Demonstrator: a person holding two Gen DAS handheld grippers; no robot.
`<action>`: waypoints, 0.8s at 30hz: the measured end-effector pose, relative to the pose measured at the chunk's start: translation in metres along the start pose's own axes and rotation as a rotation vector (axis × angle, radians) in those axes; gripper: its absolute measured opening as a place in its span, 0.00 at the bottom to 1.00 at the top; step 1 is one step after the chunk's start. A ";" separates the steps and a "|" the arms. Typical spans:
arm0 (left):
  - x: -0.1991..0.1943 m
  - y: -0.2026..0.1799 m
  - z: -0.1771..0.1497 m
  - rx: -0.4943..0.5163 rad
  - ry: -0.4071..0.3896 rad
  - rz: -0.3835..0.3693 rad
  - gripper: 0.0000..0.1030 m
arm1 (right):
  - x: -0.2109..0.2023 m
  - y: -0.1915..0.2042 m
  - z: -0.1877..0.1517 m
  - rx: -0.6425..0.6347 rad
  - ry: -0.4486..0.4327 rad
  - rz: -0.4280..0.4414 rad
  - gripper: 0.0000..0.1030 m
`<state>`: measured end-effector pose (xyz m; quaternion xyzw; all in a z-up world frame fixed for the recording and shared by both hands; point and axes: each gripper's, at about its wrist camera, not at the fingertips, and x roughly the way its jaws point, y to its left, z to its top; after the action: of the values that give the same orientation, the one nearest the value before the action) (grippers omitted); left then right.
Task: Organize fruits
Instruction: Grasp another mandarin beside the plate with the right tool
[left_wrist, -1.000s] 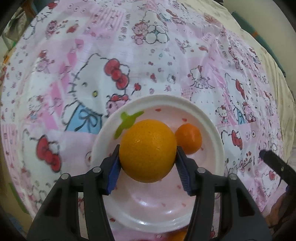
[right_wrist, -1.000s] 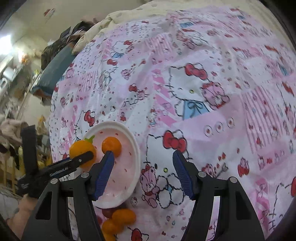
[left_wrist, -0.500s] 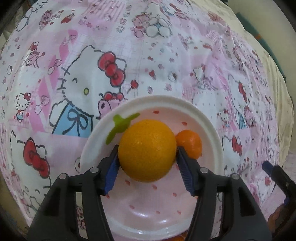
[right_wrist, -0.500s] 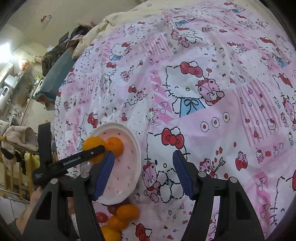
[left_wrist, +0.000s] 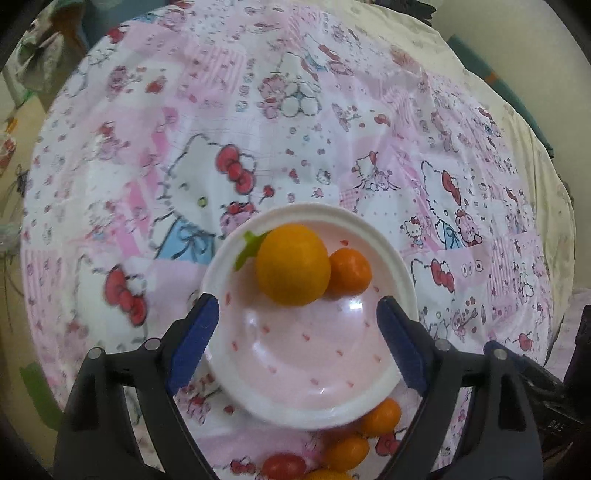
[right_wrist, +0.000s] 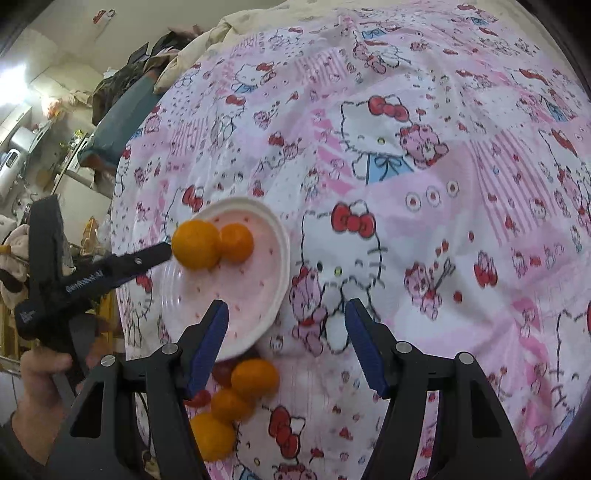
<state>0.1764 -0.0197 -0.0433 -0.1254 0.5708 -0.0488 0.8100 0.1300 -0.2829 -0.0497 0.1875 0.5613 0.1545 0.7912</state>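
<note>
A large orange (left_wrist: 293, 265) lies in the pink-and-white strawberry plate (left_wrist: 369, 400), touching a smaller tangerine (left_wrist: 350, 272) on its right. My left gripper (left_wrist: 297, 341) is open and empty, its blue pads apart over the plate's near half, behind the orange. In the right wrist view the orange (right_wrist: 195, 243), the tangerine (right_wrist: 235, 243) and the plate (right_wrist: 282, 273) lie at the left, with the left gripper's arm (right_wrist: 110, 271) beside them. My right gripper (right_wrist: 286, 345) is open and empty above the cloth by the plate's near rim.
Several small oranges (right_wrist: 255, 376) and red tomatoes (left_wrist: 283, 466) lie on the Hello Kitty cloth (right_wrist: 424, 221) just in front of the plate. The bed's left edge drops to a cluttered room (right_wrist: 44, 129). A hand (right_wrist: 40, 373) holds the left gripper.
My left gripper has opened and let the large orange go into the plate beside the tangerine, then drawn back. The right gripper has shifted slightly closer to the plate.
</note>
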 end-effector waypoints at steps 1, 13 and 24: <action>-0.005 0.003 -0.004 -0.012 0.000 0.007 0.83 | -0.001 0.000 -0.003 0.003 0.002 0.003 0.66; -0.067 0.029 -0.067 0.006 -0.080 0.049 0.83 | -0.008 0.013 -0.028 0.034 0.018 0.068 0.66; -0.074 0.047 -0.105 -0.006 -0.102 0.102 0.83 | 0.036 0.014 -0.054 0.112 0.157 0.122 0.66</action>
<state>0.0496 0.0268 -0.0213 -0.1009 0.5345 0.0007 0.8391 0.0896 -0.2480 -0.0891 0.2527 0.6167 0.1849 0.7223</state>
